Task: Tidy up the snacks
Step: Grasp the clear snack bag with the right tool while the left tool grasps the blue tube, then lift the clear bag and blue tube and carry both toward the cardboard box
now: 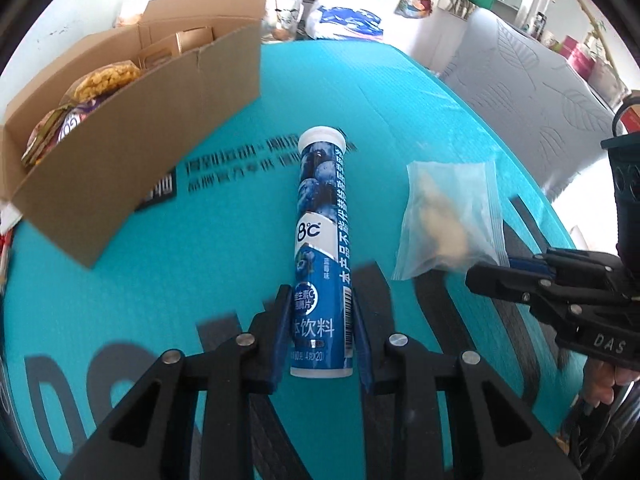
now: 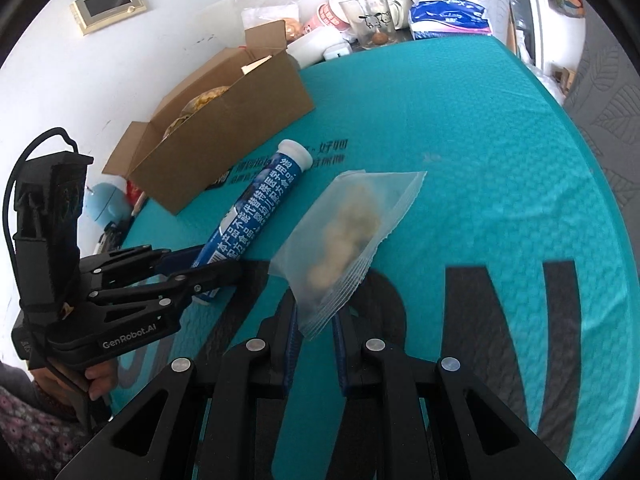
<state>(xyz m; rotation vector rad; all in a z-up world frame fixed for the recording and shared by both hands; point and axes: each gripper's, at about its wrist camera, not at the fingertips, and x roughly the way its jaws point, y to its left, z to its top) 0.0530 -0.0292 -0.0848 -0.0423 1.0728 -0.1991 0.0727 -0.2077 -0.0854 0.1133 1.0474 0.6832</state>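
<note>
Blue cylindrical tablet tube with white cap (image 1: 322,240): lying mid-table, base end clamped by left gripper (image 1: 322,334). Clear plastic snack pouch (image 2: 344,240): beside it, corner pinched by right gripper (image 2: 316,336). Both gripped, seemingly for transfer to open brown cardboard box (image 1: 132,160) at far-left table edge.

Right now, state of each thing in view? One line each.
left gripper: shut on the blue tube.
blue tube: capped, gripped near its base.
right gripper: shut on the clear bag.
clear bag: sealed, pale snack inside, pinched at one corner.
cardboard box: open, flaps up, snack packs inside.
teal table: box resting on it.
</note>
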